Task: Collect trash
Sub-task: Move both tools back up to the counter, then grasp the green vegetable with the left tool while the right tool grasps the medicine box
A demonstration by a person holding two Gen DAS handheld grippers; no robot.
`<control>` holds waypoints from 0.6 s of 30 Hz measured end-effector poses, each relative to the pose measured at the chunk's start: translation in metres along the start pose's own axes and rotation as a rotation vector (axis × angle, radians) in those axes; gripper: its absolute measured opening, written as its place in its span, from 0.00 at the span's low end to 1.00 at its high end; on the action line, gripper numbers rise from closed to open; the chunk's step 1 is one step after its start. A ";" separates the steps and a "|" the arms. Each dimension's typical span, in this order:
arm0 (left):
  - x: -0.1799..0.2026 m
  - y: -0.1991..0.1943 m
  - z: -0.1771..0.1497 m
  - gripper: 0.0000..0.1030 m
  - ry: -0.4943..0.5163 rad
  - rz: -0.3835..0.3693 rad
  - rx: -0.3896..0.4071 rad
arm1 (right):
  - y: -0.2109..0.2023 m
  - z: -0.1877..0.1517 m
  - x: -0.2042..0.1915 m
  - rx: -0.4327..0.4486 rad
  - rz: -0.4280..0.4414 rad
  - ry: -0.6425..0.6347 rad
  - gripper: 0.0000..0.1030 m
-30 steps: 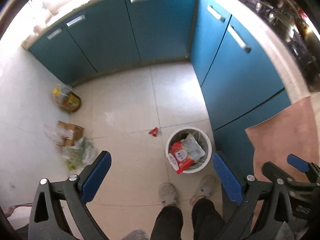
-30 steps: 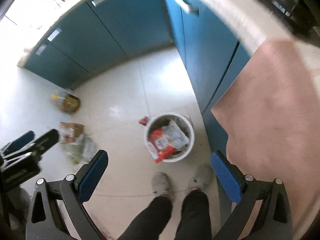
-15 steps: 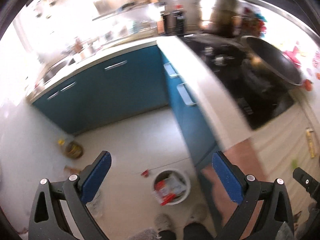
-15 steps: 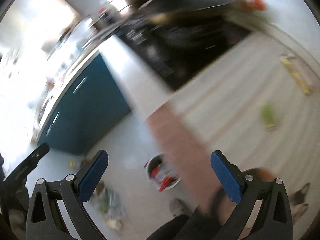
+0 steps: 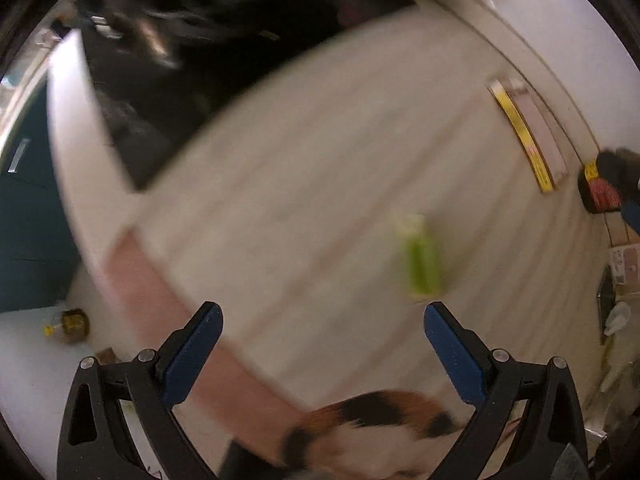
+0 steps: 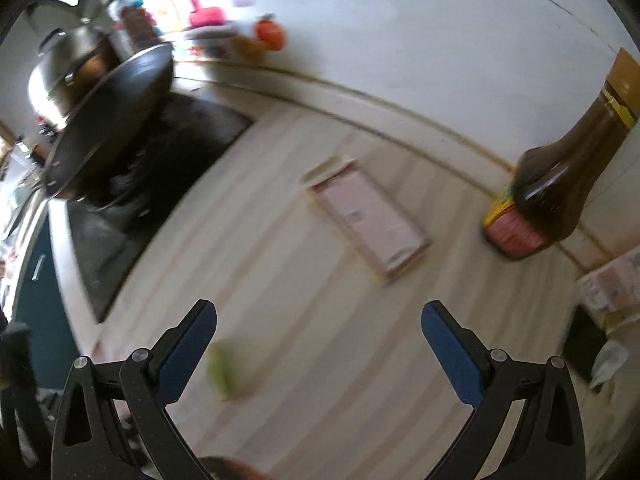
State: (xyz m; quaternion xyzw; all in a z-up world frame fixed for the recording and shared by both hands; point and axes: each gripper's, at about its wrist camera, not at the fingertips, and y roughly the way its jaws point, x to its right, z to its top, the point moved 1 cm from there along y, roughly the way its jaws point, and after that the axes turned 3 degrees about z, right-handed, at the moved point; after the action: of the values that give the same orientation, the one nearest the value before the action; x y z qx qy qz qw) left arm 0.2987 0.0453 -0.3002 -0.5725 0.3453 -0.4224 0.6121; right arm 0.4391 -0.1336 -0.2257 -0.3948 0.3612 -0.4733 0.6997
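Both grippers gaping empty, the green wrapper [image 5: 420, 260] is lying just ahead of the left gripper [image 5: 320, 344], nearer than the right gripper [image 6: 316, 340], lengthwise toward it.

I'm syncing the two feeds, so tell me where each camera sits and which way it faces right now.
Left wrist: behind the left hand-held gripper, open, facing the striped counter; blurred green wrapper ahead.
Right wrist: behind the right hand-held gripper, open, facing the same counter, with a wok and dark bottle.
Shared: green wrapper, flat pink packet.
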 end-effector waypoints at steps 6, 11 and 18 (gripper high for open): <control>0.033 0.037 0.020 0.47 0.005 -0.043 -0.096 | 0.031 0.020 0.023 -0.047 -0.031 -0.016 1.00; 0.024 0.036 0.036 0.12 -0.019 -0.039 -0.097 | 0.076 0.033 0.011 -0.125 -0.065 -0.139 1.00; -0.002 0.029 0.074 0.11 -0.004 0.076 -0.010 | 0.126 0.058 0.004 -0.170 -0.145 -0.214 1.00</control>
State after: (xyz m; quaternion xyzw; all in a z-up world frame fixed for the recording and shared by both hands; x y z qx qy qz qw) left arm 0.3687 0.0775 -0.3212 -0.5630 0.3676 -0.3958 0.6255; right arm 0.5391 -0.0948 -0.3140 -0.5259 0.2938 -0.4457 0.6622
